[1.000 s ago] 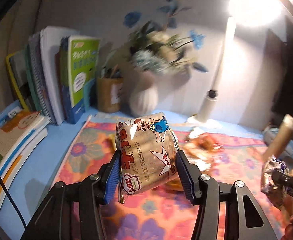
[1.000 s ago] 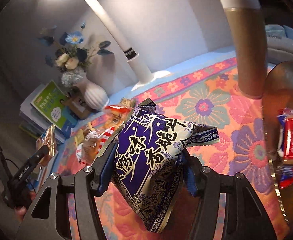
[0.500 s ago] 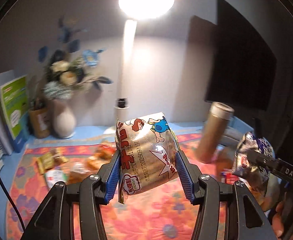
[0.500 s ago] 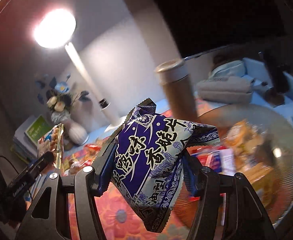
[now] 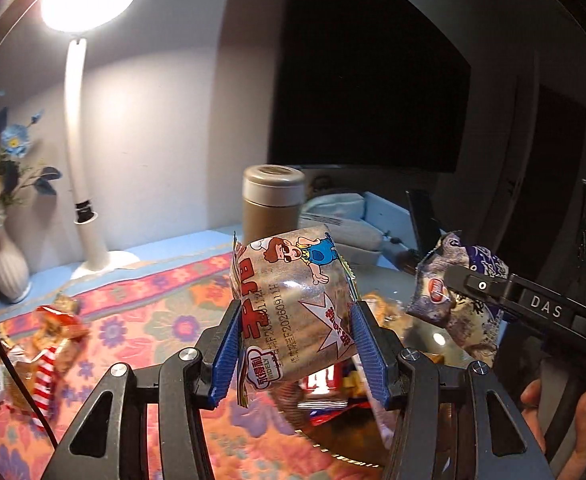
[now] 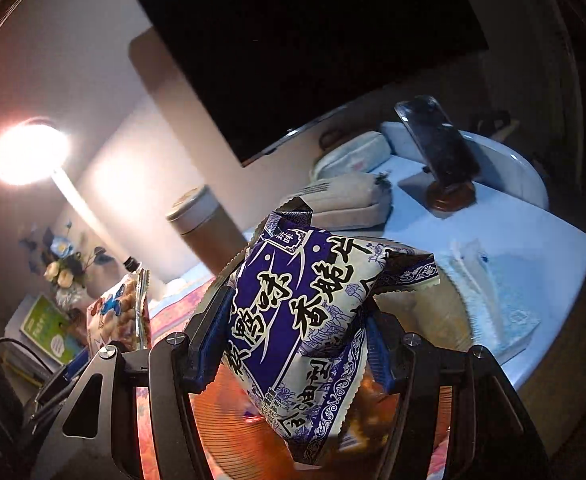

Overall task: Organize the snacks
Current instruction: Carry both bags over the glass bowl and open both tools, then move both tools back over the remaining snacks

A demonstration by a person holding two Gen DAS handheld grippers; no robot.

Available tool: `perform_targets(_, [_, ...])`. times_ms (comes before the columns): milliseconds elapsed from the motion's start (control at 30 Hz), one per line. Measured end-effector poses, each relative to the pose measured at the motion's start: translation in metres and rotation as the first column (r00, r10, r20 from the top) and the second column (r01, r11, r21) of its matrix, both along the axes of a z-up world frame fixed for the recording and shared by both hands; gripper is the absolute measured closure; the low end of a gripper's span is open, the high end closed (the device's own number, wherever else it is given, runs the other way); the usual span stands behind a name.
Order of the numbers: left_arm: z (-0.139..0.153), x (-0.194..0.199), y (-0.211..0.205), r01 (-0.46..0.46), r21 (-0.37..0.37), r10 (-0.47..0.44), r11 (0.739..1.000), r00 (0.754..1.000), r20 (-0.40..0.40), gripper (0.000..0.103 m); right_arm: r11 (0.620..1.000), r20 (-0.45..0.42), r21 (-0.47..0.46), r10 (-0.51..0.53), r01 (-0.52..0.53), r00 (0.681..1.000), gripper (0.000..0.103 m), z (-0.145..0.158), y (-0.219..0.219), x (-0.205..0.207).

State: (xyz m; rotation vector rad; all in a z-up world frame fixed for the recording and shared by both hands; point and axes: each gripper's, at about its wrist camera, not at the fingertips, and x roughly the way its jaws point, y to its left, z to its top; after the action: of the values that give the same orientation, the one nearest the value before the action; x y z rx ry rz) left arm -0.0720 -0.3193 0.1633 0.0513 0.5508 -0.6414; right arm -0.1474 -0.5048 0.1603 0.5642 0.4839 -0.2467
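**Two snack packets held above a glass bowl**

The left gripper (image 5: 295, 350) was clenched on a clear cartoon-printed snack packet (image 5: 293, 308), its blue pads pressing the packet's two sides and holding it upright in the air. The right gripper (image 6: 293, 344) was likewise clenched on a purple-and-white snack packet (image 6: 313, 320) printed with large dark characters, which hung tilted between its pads. In the left wrist view that purple packet appeared at the right, with the fingers of a hand (image 5: 565, 412) below it.

Both packets were above a round glass bowl (image 5: 421, 332) that already contained several wrapped snacks. The bowl stood towards the right end of a flowered cloth (image 5: 141, 320) covering a pale blue table (image 6: 533, 240). More loose snacks (image 5: 49, 344) lay on the cloth near its left edge.

Along the table's back edge stood a tan flask (image 5: 273, 204), a lit white lamp (image 5: 81, 152) and a white vase of flowers (image 5: 9, 272). A dark screen (image 6: 305, 40) hung on the wall behind. Folded pouches (image 6: 349, 196) and a phone on a stand (image 6: 441, 152) sat near the table's far right corner.
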Motion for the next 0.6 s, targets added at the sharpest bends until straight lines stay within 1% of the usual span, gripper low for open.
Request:
perform_targets(133, [-0.006,-0.001,-0.020,0.035,0.010,-0.035,0.999,0.999,-0.017,0.051,1.000,-0.006,0.024,-0.009,0.009,1.000,0.044,-0.006,-0.014,-0.002])
perform_targets(233, [-0.011,-0.001,-0.033,0.064,0.014,-0.063,0.998,0.997,-0.034,0.050,1.000,-0.009,0.027,0.000,0.000,1.000,0.041,-0.007,-0.021,-0.002])
perform_targets(267, [-0.013,0.001,-0.037,0.078,0.015,-0.077,0.997,0.996,-0.044,0.047,1.000,-0.018,0.029,0.006,-0.005,1.000,0.032,-0.008,-0.022,-0.001])
perform_targets(300, [-0.015,0.002,-0.040,0.079,0.024,-0.077,0.997,0.996,-0.054,0.041,1.000,-0.026,0.029,0.007,-0.007,1.000,0.025,-0.009,-0.024,0.000])
perform_targets(433, [-0.023,0.006,-0.040,0.054,0.037,-0.052,0.998,0.997,-0.059,0.040,1.000,-0.031,0.008,-0.029,0.029,0.999,0.025,-0.009,-0.030,-0.008])
perform_targets(600, [-0.025,0.013,-0.022,0.021,0.019,-0.020,1.000,0.997,-0.075,0.040,0.998,-0.026,-0.034,-0.062,0.061,0.998,0.025,-0.002,-0.028,-0.014])
